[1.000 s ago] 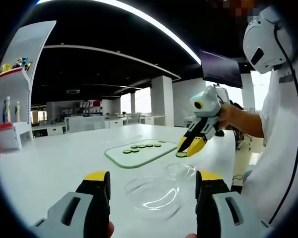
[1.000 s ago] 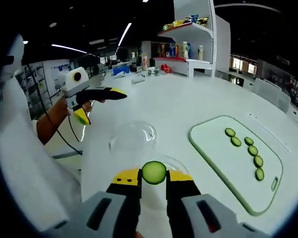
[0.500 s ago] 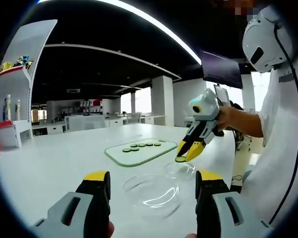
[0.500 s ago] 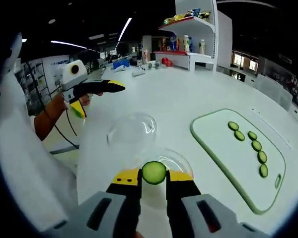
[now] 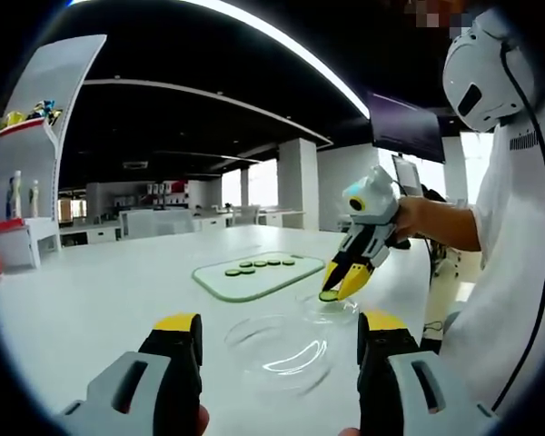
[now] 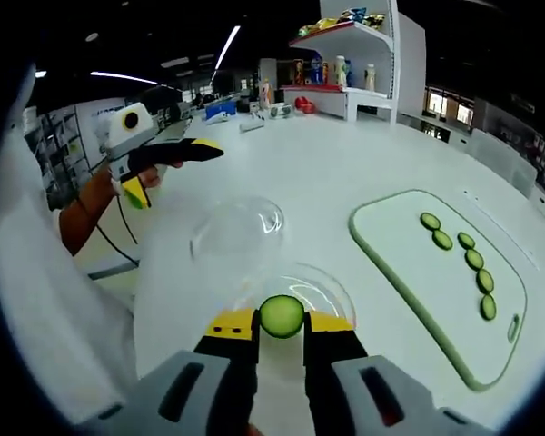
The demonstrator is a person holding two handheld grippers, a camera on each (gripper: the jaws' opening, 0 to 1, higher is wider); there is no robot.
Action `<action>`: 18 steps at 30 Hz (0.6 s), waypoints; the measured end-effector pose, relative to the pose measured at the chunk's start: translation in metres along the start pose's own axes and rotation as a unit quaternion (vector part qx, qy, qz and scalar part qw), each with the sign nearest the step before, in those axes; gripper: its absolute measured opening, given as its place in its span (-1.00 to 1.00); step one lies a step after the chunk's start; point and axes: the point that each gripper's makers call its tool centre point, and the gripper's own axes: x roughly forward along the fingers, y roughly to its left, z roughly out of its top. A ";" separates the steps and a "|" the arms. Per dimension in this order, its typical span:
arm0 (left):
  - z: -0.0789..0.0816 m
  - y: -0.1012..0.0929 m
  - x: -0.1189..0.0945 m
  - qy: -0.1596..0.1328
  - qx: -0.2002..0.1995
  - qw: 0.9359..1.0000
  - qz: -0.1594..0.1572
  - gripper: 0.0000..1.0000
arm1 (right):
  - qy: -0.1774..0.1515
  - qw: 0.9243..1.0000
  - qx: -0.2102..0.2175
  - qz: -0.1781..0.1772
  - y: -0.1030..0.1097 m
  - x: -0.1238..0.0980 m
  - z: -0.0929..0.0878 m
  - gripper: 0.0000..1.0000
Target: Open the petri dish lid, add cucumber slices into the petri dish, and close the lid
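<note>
The right gripper (image 6: 282, 329) is pinched on a round green cucumber slice (image 6: 282, 316), right above the clear glass petri dish (image 6: 295, 283) near the white table's (image 6: 327, 182) edge. Let go low and gently so it lands flat inside. The left gripper (image 5: 280, 338) has its jaws apart, holding nothing. The clear lid (image 6: 238, 231) lies beside the dish. No writing can be read.

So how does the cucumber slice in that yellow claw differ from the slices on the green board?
The held cucumber slice stands on edge, pinched in the right gripper above a clear dish; the board slices lie flat. It is alone; those five form a row on the cutting board. All are round and green.
</note>
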 end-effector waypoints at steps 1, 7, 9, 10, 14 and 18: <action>0.000 0.000 0.000 0.000 0.000 1.000 0.000 0.39 | 0.001 1.000 0.000 0.000 0.000 0.000 0.000 -0.62; 0.000 0.001 -0.001 0.000 -0.001 1.000 0.001 0.39 | 0.005 1.000 0.000 -0.002 -0.003 0.001 -0.002 -0.61; -0.001 0.001 0.000 0.000 0.000 1.000 0.001 0.39 | 0.008 1.000 -0.002 -0.004 -0.004 0.002 -0.003 -0.61; -0.001 0.001 0.000 0.001 0.000 1.000 0.001 0.39 | 0.008 1.000 -0.003 -0.004 -0.004 0.002 -0.003 -0.61; -0.002 0.002 0.000 0.003 -0.001 1.000 0.002 0.39 | 0.010 1.000 -0.003 0.000 -0.003 0.004 -0.005 -0.61; -0.002 0.002 -0.001 0.002 0.000 1.000 0.003 0.39 | 0.012 1.000 -0.003 0.001 -0.003 0.006 -0.006 -0.61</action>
